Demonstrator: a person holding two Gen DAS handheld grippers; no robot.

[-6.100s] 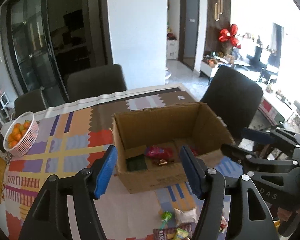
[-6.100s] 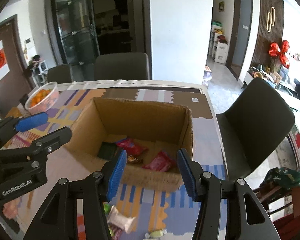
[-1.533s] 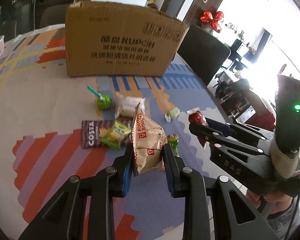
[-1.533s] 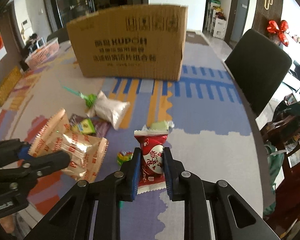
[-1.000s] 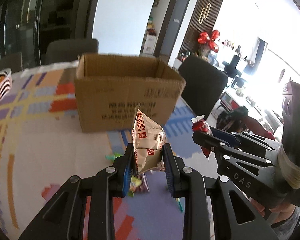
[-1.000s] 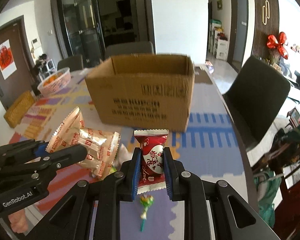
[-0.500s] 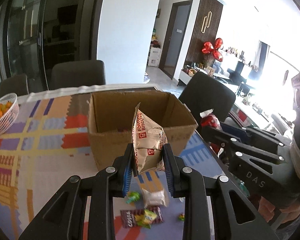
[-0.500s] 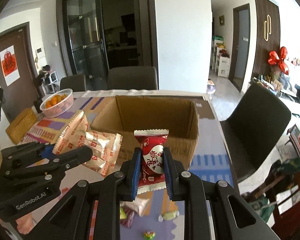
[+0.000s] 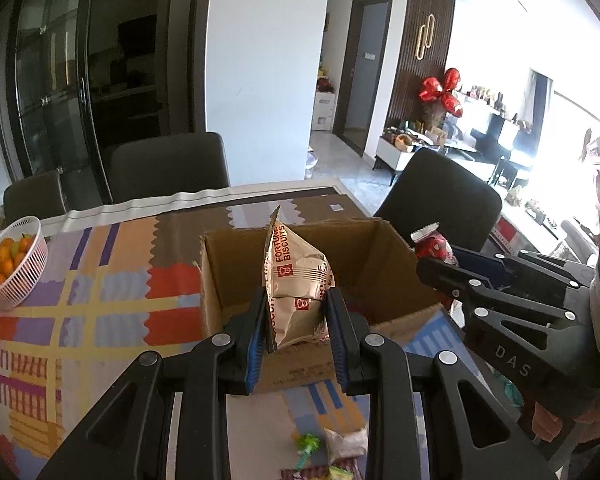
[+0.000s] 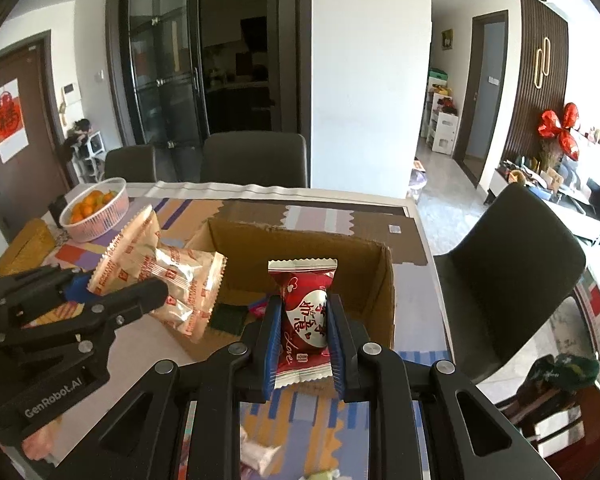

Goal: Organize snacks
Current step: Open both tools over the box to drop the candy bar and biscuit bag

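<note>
Seen from the left wrist, the left gripper pinches the biscuit packet, which stands upright, long axis vertical. The cardboard box, a second ago farther ahead, now lies open just beyond the fingers, so dropping seems near.

Seen from the right wrist, the right gripper clamps the red candy packet, also upright, above the box's near wall.

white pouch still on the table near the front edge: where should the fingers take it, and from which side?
Judging from the left wrist view, the white pouch lies flat on the table, short of the cardboard box, with a green candy close on its left. Probably best to come from above and pinch across its puffy middle, fingers at the near and far edges, clear of the candy. It is partly cut off, so its seams are unclear.
</note>
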